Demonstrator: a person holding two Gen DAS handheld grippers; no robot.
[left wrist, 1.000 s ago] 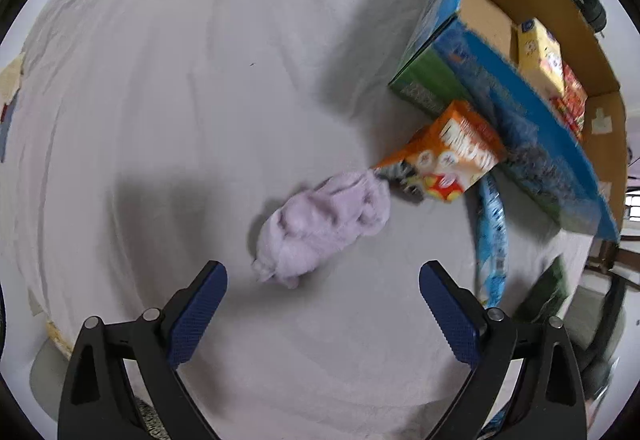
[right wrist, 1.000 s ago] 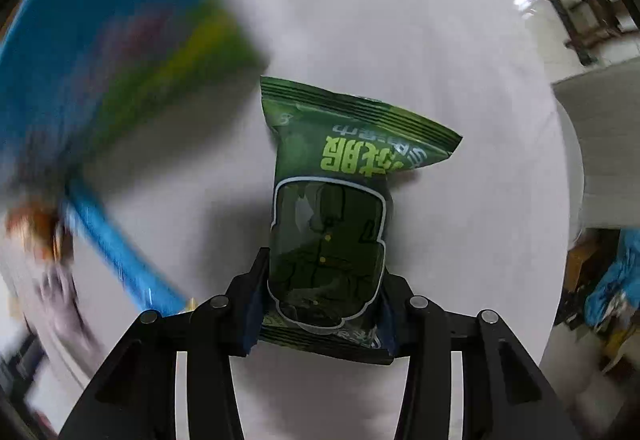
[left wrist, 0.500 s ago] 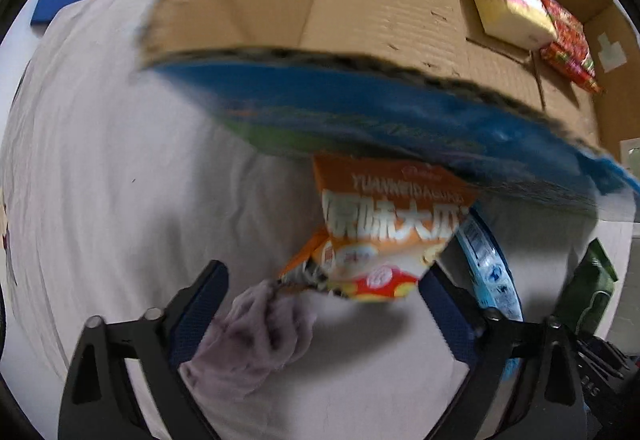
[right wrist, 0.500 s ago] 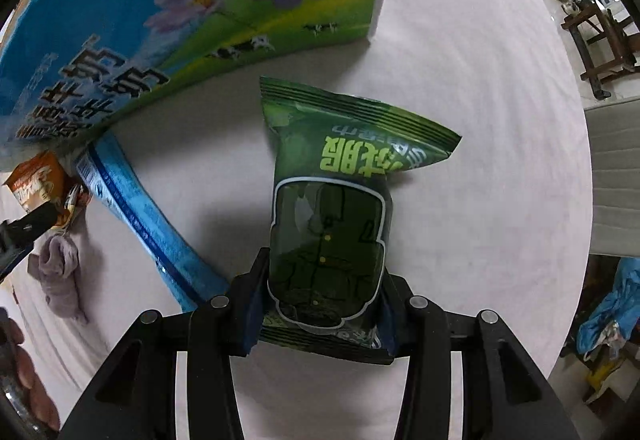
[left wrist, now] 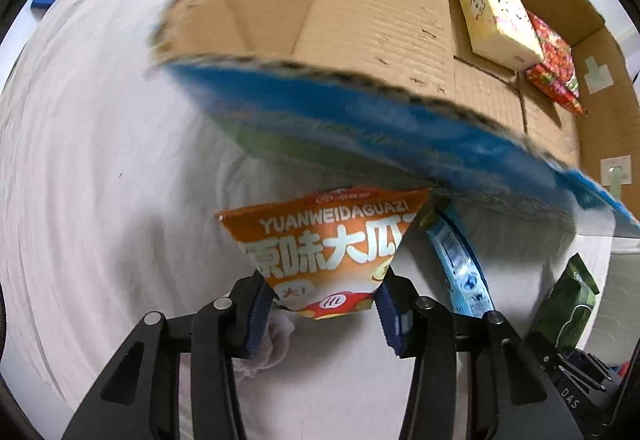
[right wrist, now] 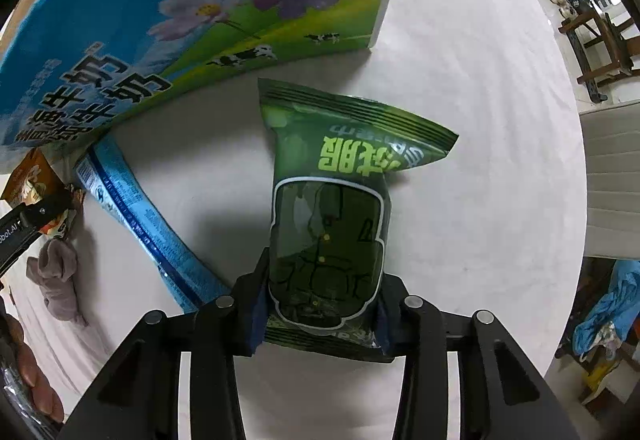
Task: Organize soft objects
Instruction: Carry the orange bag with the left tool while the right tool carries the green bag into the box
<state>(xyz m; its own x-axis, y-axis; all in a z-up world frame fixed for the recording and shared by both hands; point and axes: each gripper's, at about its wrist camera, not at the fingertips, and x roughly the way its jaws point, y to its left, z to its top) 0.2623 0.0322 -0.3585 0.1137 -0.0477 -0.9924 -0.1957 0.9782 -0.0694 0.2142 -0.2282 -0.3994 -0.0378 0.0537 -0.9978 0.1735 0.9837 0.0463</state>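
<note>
An orange snack packet [left wrist: 332,240], lettered "YUANWEIDAGUAZI" above large white Chinese characters, is clamped at its lower end between the blue pads of the left gripper [left wrist: 323,314]; its right edge is cut off by the overhanging wall of the cardboard box [left wrist: 376,35]. The packet is held just in front of the box, whose outer face is printed blue and green with pink flowers, cows and dark Chinese characters. Inside the box, against its far wall, a pale yellow pack [left wrist: 498,17] and a red patterned packet [left wrist: 554,61] are seen touching each other; their printing cannot be read.

A dark green packet [right wrist: 332,215], marked with lime-green Chinese characters seen upside down, is gripped at its lower end by the narrowed right gripper [right wrist: 320,314], near the box's corner. A long blue packet [right wrist: 148,232] lies on the white cloth [right wrist: 472,159] beside the box; its fine print is illegible. A greyish-lilac soft cloth bundle [right wrist: 58,274] lies further from the box, partly hidden in the left view behind the left gripper.
</note>
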